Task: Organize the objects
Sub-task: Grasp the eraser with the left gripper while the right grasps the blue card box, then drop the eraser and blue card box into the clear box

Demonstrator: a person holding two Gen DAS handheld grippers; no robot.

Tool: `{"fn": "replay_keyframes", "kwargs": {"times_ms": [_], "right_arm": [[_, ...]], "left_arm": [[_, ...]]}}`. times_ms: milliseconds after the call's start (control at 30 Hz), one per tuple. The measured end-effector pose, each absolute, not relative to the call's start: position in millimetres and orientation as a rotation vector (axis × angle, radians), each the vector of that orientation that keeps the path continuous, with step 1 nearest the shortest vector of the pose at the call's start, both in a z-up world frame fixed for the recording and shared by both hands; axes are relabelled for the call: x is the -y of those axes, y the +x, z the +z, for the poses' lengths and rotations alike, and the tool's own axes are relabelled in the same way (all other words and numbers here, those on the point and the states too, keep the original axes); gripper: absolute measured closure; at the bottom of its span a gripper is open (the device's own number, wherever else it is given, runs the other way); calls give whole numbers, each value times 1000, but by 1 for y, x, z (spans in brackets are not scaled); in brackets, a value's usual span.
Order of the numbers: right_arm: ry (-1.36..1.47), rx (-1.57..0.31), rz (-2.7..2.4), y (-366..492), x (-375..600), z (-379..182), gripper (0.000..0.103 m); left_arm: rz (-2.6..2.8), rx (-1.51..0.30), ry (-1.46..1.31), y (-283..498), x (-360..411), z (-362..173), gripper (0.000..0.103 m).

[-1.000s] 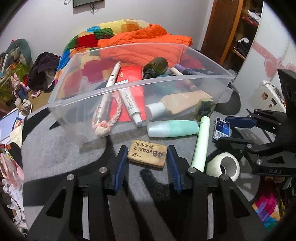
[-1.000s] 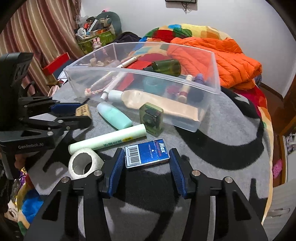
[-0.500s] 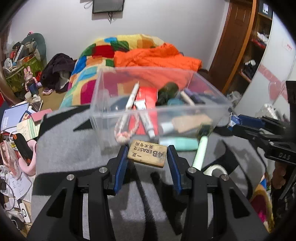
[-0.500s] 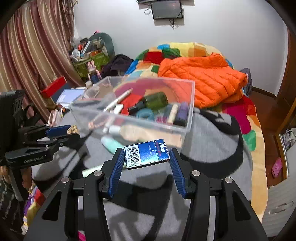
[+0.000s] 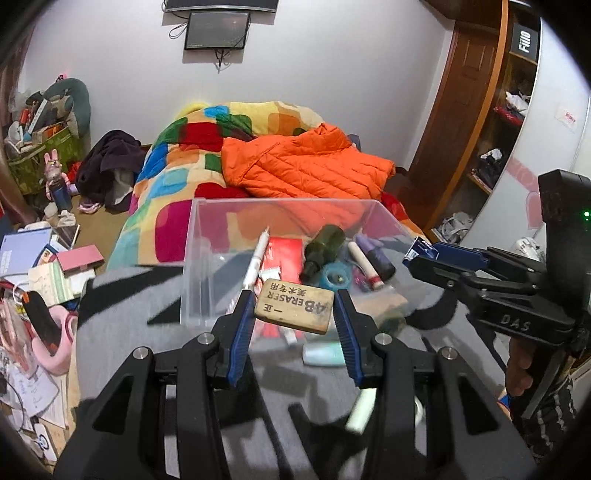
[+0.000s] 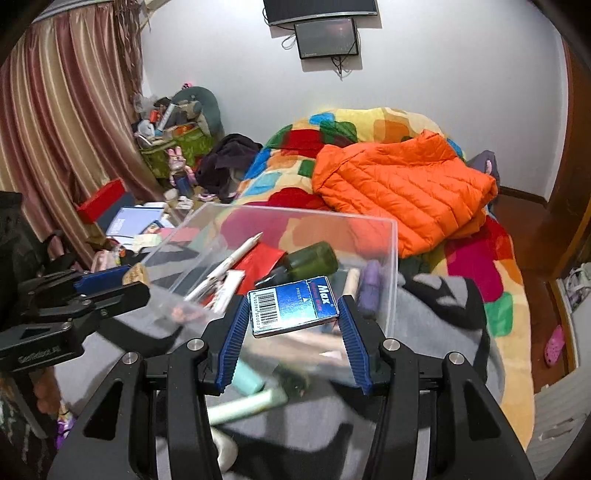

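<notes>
Blue ribbed pads of the left claw (image 5: 294, 325) press on both short ends of a tan rectangular eraser (image 5: 293, 306) printed "4B ERASER", holding it in the air above the grey and black patterned blanket (image 5: 122, 306) that covers the surface below. The right claw (image 6: 291, 328) likewise clamps a blue flat box (image 6: 293, 306) with a barcode and the word "Max", gripped by its two ends and clear of the blanket.

Beneath the claws, blurred on the blanket near its near edge, lie a mint-green bottle (image 5: 323, 353) and a pale green tube (image 6: 247, 406).

Beyond them, toward the blanket's far edge, stands a clear plastic rectangular bin (image 5: 192, 258). Inside it lie a white pen (image 5: 256, 258), a red flat packet (image 5: 284, 254), a dark green glass bottle (image 5: 323, 245), a purple tube (image 6: 371, 288) and a teal tape roll (image 5: 334, 277).

Behind the bin a bed carries a multicoloured patchwork quilt (image 5: 192, 158) with an orange quilted jacket (image 5: 306, 170) on top. A dark screen (image 5: 217, 29) hangs on the white wall.
</notes>
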State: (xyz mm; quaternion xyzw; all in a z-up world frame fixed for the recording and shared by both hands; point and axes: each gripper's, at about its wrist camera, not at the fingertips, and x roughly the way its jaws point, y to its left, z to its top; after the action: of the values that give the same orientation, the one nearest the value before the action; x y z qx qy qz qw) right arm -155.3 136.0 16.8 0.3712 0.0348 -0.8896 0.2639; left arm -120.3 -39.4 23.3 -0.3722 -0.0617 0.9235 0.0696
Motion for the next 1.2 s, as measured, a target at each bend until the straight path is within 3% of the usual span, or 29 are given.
{"fn": "replay_keyframes", "kwargs": {"times_ms": [333, 800, 1000, 1133, 1200], "right_arm": [[1130, -42, -2371, -199, -124, -5, 57], [1170, -165, -2330, -200, -103, -23, 56], [1141, -153, -2338, -192, -108, -13, 43], [1094, -180, -2360, -180, -114, 0, 42], [1076, -179, -2369, -174, -118, 5, 35]], "left_arm": [[2731, 224, -1236, -169, 40, 3, 60], [2708, 163, -1301, -183, 27, -15, 59], [2751, 144, -1251, -171, 26, 0, 45], [2769, 131, -1213, -157, 24, 12, 39], [2789, 111, -1192, -147, 22, 17, 33]]}}
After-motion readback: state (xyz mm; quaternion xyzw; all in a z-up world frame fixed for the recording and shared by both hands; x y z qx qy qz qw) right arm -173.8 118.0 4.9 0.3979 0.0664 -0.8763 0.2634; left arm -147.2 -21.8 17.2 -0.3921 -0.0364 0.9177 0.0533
